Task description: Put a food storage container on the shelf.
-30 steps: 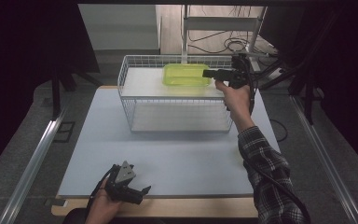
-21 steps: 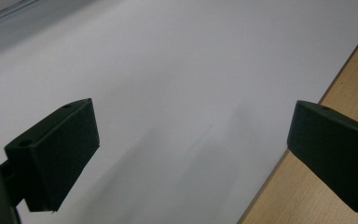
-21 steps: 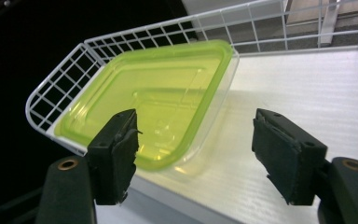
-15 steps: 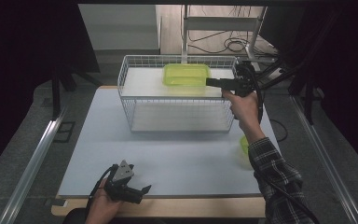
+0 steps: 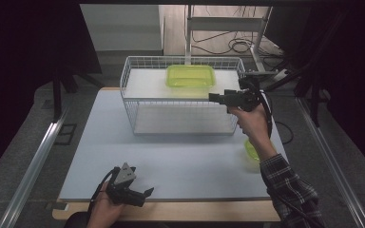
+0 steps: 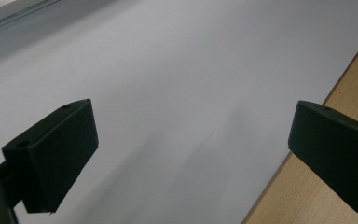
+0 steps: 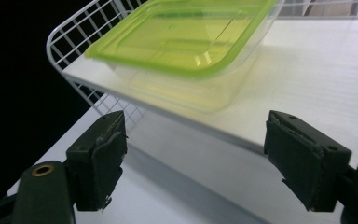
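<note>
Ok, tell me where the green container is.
In the high view, the green container sits on the white shelf atop the wire basket, far centre, just left of the right gripper.

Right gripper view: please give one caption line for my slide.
Open right tool facing a green-lidded container on the wire rack's white shelf.

The right gripper point(image 7: 193, 161) has its two black jaws spread wide with nothing between them. Beyond them a green-lidded box point(image 7: 186, 51) sits on the white shelf point(image 7: 317, 70) of a wire basket point(image 7: 81, 35), near the shelf's front edge. The white worktop point(image 7: 168, 196) lies below.
</note>
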A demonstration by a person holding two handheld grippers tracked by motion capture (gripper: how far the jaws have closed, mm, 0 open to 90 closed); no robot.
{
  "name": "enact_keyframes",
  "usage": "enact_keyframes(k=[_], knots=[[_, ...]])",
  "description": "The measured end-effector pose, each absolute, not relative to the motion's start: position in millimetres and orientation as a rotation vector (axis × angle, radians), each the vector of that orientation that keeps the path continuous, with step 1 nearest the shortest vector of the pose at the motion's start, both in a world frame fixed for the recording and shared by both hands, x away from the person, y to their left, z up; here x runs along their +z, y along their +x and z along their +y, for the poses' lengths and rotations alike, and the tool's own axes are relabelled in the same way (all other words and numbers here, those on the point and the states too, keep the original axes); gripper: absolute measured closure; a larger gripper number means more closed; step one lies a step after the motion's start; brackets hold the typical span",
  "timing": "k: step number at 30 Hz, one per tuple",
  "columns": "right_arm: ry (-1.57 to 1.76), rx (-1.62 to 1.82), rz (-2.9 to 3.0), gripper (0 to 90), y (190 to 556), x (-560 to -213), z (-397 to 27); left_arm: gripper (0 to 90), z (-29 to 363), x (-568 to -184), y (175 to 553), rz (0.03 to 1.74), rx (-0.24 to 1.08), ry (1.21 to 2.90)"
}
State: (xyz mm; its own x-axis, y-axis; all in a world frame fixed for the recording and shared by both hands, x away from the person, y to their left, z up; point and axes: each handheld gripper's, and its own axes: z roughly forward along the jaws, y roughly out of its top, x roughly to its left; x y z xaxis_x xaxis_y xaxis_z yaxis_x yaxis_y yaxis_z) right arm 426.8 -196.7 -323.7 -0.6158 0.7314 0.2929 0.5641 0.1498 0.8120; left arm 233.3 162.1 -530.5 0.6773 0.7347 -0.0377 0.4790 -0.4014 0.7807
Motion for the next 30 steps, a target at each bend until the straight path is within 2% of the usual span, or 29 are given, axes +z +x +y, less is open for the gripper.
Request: enact_keyframes(k=[17,30], knots=[[1.130,1.411,2.339,10.3,387,-351,-204,0.7,162,-531,234,0.949,0.404,2.082],[1.080,1.354,2.370,7.4,366,-380,-214,1.3,163,-531,234,0.954,0.395,2.080]])
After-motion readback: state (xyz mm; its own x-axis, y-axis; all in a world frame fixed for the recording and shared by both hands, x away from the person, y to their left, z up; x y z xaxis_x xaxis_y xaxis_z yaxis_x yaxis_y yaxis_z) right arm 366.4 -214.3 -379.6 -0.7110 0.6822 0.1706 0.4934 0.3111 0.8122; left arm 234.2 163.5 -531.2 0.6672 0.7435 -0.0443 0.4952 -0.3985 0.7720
